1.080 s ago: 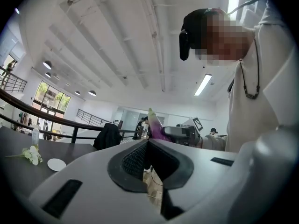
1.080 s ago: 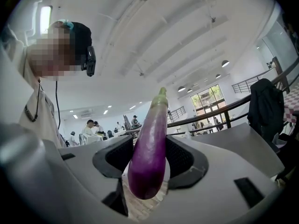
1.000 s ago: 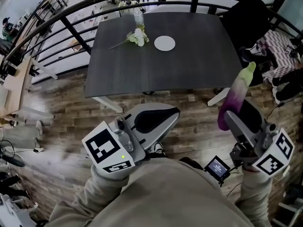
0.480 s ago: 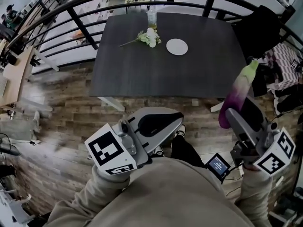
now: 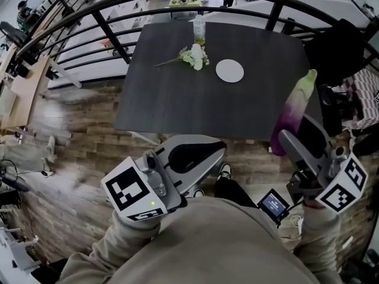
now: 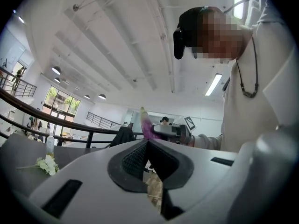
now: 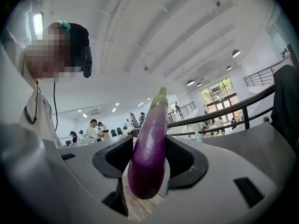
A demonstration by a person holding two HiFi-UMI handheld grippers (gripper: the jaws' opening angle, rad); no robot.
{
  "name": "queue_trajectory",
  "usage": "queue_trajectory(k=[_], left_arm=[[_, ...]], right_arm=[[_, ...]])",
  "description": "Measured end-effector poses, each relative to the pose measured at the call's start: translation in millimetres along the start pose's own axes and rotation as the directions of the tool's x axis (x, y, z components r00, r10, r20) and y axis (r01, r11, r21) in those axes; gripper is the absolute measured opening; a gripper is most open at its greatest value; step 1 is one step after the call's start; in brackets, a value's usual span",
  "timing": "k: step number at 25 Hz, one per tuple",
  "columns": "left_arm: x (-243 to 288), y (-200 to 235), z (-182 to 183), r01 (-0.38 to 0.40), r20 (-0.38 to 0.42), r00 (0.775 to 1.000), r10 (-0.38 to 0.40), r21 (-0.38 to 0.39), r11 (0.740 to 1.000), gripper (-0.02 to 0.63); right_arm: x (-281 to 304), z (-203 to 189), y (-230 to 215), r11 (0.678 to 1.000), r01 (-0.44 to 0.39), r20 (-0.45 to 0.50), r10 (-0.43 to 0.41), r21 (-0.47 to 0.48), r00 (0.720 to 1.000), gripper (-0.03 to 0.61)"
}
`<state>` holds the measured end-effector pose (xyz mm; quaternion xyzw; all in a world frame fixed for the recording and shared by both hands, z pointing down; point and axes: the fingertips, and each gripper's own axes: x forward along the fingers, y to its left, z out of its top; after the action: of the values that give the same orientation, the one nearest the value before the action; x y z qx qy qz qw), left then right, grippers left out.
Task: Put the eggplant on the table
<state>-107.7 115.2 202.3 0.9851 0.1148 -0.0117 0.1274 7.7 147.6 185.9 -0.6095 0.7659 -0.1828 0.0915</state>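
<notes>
A long purple eggplant (image 5: 292, 112) with a pale green tip stands upright in my right gripper (image 5: 291, 142), which is shut on its lower half, just off the dark table's (image 5: 172, 105) near right corner. In the right gripper view the eggplant (image 7: 150, 146) sits squeezed between both pads. My left gripper (image 5: 214, 148) is held level below the table's near edge, jaws shut with nothing in them. The left gripper view shows its pads meeting (image 6: 147, 144), and the eggplant (image 6: 146, 125) beyond them.
On the table's far half lie a white plate (image 5: 230, 71), a small bunch of white flowers (image 5: 194, 57) and a clear bottle (image 5: 199, 29). A black railing (image 5: 112, 31) runs behind the table. A dark chair (image 5: 339, 51) stands at right. The floor is wood planks.
The table now sits lower and nearer in the head view, so both grippers have come closer to its near edge. The eggplant stays upright in the right gripper.
</notes>
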Motion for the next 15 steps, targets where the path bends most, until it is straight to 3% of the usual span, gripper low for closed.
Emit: queue_trajectory(k=[7, 15], left_arm=[[69.0, 52.2, -1.0, -0.028, -0.029, 0.999, 0.028, 0.008, 1.0, 0.005], [120.0, 79.7, 17.9, -0.044, -0.021, 0.999, 0.045, 0.023, 0.999, 0.005]], right_arm=[[17.4, 25.2, -83.7, 0.999, -0.038, 0.022, 0.038, 0.03, 0.999, 0.227], [24.0, 57.0, -131.1, 0.998, -0.066, 0.027, 0.066, 0.015, 0.997, 0.227]])
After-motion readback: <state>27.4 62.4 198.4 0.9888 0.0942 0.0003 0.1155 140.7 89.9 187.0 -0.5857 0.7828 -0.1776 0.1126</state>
